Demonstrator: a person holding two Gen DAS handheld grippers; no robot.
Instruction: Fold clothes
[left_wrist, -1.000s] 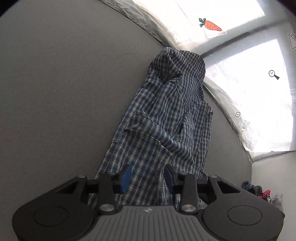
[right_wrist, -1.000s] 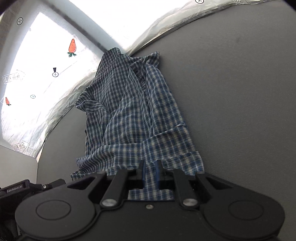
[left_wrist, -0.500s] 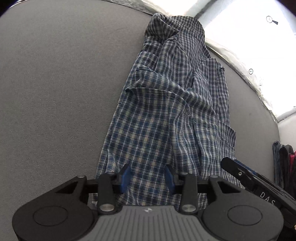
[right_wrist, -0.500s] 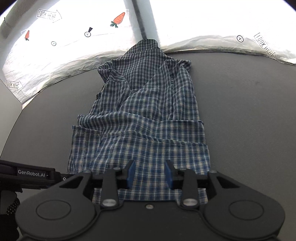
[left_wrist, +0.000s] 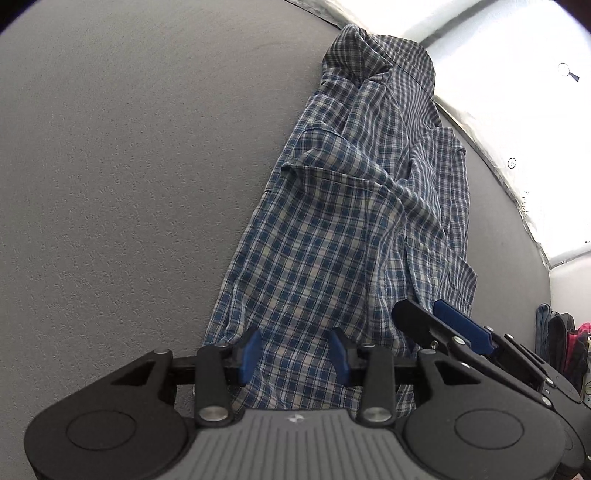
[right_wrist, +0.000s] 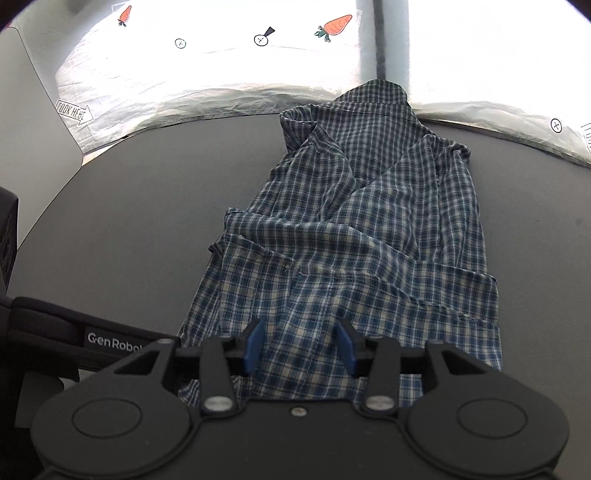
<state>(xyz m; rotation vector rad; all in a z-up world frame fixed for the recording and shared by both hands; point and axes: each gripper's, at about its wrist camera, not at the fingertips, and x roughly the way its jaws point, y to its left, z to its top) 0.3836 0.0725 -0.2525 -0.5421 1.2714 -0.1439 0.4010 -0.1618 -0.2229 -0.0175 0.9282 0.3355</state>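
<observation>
A blue-and-white plaid shirt lies lengthwise on the grey table, collar at the far end and sides folded inward. My left gripper hovers open over the shirt's near hem, the cloth lying flat below its blue pads. My right gripper is over the same hem of the shirt; its jaws are opening, and the cloth lies under them without being pinched. In the left wrist view the right gripper reaches in from the right at the hem's edge. The left tool's black housing shows at the left.
A crinkled white sheet with carrot stickers and target marks runs along the table's far edge. Dark and pink bags sit beyond the table at the right. A pale wall panel stands at the left. Bare grey tabletop flanks the shirt.
The right gripper's jaws went from nearly shut on the hem to apart, letting the cloth go. It rolled and slid sideways, coming into the left wrist view. The left gripper sank slightly.
</observation>
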